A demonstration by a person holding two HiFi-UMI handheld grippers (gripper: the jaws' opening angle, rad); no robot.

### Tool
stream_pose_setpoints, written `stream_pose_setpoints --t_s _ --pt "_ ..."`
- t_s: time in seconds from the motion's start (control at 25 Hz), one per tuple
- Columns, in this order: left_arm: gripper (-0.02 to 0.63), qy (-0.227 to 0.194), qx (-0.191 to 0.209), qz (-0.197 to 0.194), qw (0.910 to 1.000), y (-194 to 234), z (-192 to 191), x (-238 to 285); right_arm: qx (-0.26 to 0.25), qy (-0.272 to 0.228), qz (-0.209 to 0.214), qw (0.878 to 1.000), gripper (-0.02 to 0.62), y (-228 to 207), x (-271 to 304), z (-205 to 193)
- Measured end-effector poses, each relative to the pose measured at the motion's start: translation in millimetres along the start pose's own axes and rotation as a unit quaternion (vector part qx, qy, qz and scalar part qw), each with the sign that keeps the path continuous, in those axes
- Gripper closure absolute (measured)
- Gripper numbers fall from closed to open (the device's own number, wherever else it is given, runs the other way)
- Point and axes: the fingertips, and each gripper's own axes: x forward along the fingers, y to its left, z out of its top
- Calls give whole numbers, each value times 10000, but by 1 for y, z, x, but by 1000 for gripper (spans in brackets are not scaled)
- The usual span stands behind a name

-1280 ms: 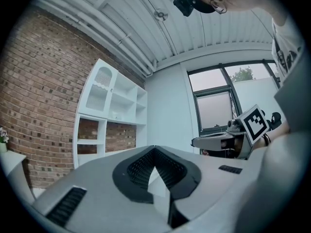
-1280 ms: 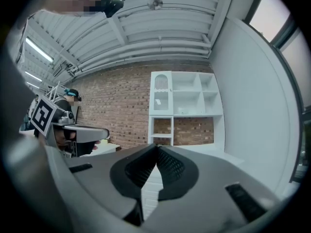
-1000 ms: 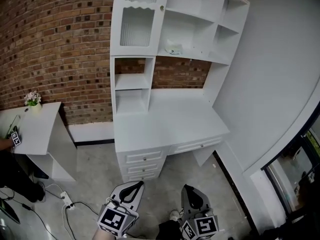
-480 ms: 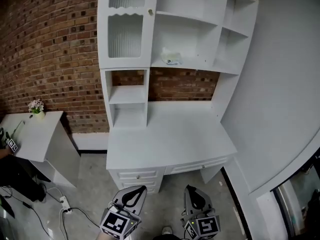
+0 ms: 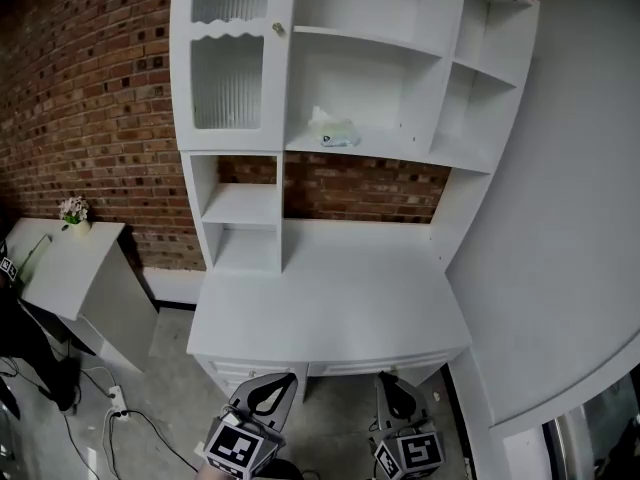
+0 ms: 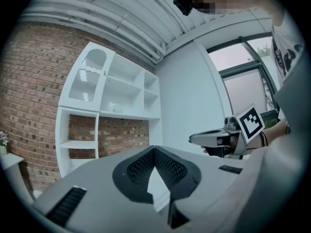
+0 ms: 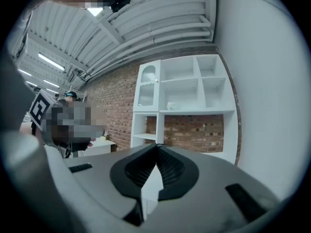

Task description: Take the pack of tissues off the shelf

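Tissue pack (image 5: 333,131) lies long-axis along shelf (image 5: 402,148) front edge, nr left end; L gripper (image 5: 281,378) & R gripper (image 5: 386,380) low, pointing fwd, fingers closed, empty.

The desk (image 5: 330,298) is brought nearer and seen larger, and the pack of tissues (image 5: 331,129) is shifted lower and leftward in the head view. The left gripper (image 5: 280,380) and right gripper (image 5: 388,383) are now placed just before its front edge.

pack of tissues (image 5: 331,130) too small to read (pale lump); left gripper (image 5: 286,378), right gripper (image 5: 385,379) cut off below.
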Motion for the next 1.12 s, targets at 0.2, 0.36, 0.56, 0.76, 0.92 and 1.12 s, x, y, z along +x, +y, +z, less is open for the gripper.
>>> stream_pose_setpoints --t_s 0.2,0.36,0.56,0.76,0.92,1.12 --pt "594 33 14 229 9997 16 -1 28 142 -44 184 9997 594 -24 31 -6" --pt "594 0 -22 352 9994 42 -1 59 161 -61 261 9995 594 -41 70 -5" --pt "594 -127 -69 465 9988 87 8 110 165 -98 267 9995 594 -69 132 6" --pt "594 -248 -80 563 9981 142 16 163 13 -143 280 9995 594 -99 203 21" --pt "594 -311 -39 600 9977 180 30 197 -93 -194 354 9991 594 -114 253 35" --pt "594 -382 13 784 9962 217 39 223 -187 -359 548 9977 594 -123 302 54"
